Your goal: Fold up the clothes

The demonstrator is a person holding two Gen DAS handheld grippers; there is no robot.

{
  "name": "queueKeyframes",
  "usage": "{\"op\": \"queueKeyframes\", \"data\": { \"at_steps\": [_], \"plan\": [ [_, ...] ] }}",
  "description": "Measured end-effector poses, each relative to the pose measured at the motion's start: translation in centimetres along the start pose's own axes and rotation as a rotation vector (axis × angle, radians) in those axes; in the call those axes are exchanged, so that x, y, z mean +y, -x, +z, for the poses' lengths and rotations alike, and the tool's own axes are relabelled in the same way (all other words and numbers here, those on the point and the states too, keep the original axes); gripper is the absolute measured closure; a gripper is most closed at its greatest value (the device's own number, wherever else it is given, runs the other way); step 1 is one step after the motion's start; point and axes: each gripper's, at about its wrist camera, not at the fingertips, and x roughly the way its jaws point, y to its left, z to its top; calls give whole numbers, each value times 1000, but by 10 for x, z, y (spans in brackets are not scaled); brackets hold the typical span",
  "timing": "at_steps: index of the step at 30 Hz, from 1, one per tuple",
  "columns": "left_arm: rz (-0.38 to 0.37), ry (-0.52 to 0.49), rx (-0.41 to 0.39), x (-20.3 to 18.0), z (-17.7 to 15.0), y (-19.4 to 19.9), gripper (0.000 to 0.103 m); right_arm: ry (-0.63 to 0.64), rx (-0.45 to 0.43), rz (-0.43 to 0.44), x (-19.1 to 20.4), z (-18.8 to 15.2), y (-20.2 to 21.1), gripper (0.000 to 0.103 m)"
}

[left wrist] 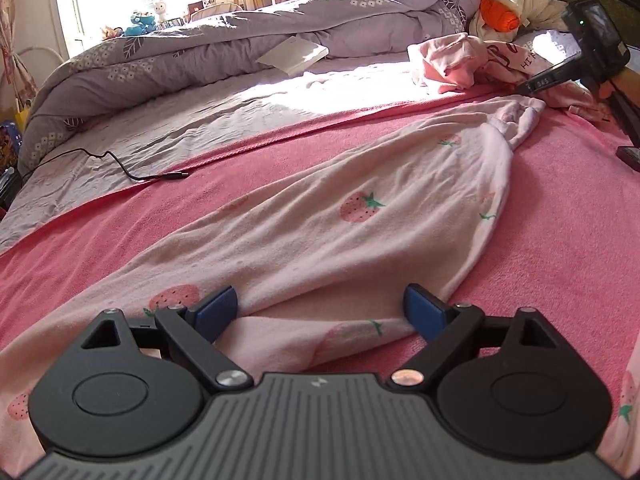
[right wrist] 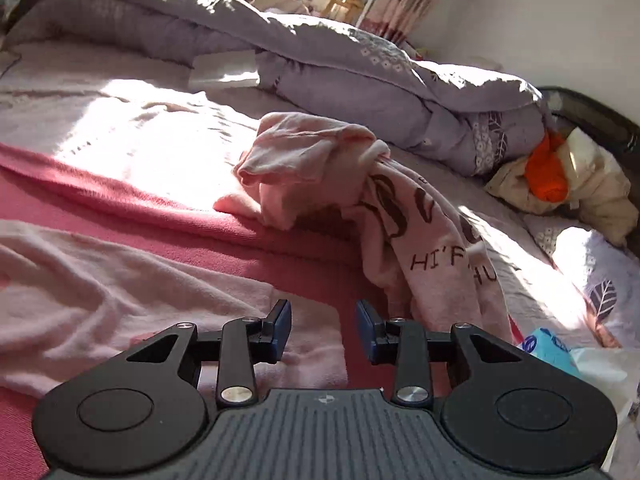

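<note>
**Strawberry garment spread flat, both grippers empty**

Blue pads of the left gripper (left wrist: pixel 320 312) stand wide apart right over the near edge of the strawberry-print garment (left wrist: pixel 320 220), with a fold of that cloth lying between them but neither pad pressing on it as far as I can see. That garment is pale pink, laid out long across the pink blanket (left wrist: pixel 560 240), and narrows to a bunched end far off toward the right.

Over on the other side, the right gripper (right wrist: pixel 324 326) has its jaws partly apart with nothing in them (just pink blanket showing through the gap). Its left finger hangs over the edge of the strawberry garment, and just beyond its right finger sits a crumpled pink shirt with dark lettering (right wrist: pixel 400 216), half on the blanket, half on the grey sheet (right wrist: pixel 120 120).

Further out: a rumpled grey duvet (left wrist: pixel 240 40) with a white flower print runs along the far side of the bed, a white flat box (left wrist: pixel 294 56) rests against it, and a black cable (left wrist: pixel 120 164) trails over the sheet on the left. An orange item (right wrist: pixel 546 172) sits on a cream bundle (right wrist: pixel 592 192) by the dark headboard. Blue-and-white packet (right wrist: pixel 548 346) near the right gripper.
</note>
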Motion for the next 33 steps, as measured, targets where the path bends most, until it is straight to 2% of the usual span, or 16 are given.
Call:
{"op": "queueKeyframes", "data": {
  "at_steps": [2,5,7,9,12,13,14,15,20,22,24,27,28,29,31,33],
  "plan": [
    [0,1,0,0,0,0,11,-130,19,90,-30,-4,12,62],
    [2,-1,0,0,0,0,11,-228,101,256,-62,-15,20,53],
    [3,0,0,-2,1,-1,11,-245,138,269,-63,-21,16,51],
    [0,3,1,-1,1,-2,11,-275,167,265,-60,-27,8,44],
    [-3,6,1,0,1,-1,11,-386,198,303,-53,-35,-8,42],
    [-4,7,1,-1,1,-1,11,-413,178,293,-52,-36,-8,50],
    [-4,7,1,0,1,-1,11,-433,167,289,-51,-36,-8,76],
    [-4,7,1,0,1,-1,11,-451,163,291,-53,-37,-8,84],
    [-2,5,-2,0,1,-1,11,-394,92,216,-56,-33,12,88],
    [-2,4,-3,0,1,-1,11,-359,108,202,-55,-32,8,88],
    [-2,4,-3,-1,1,-1,11,-343,174,186,-54,-41,-11,85],
    [-5,8,-2,0,1,-2,11,-323,154,175,-52,-41,-8,80],
    [-6,7,-2,0,1,-1,11,-320,158,163,-54,-40,-6,70],
    [-6,7,-3,1,1,-1,11,-322,163,151,-57,-39,-4,55],
    [-7,5,-5,1,0,0,11,-362,172,136,-69,-38,1,40],
    [-20,3,-10,1,0,1,11,-423,170,153,-82,-35,8,39]
  ]
}}
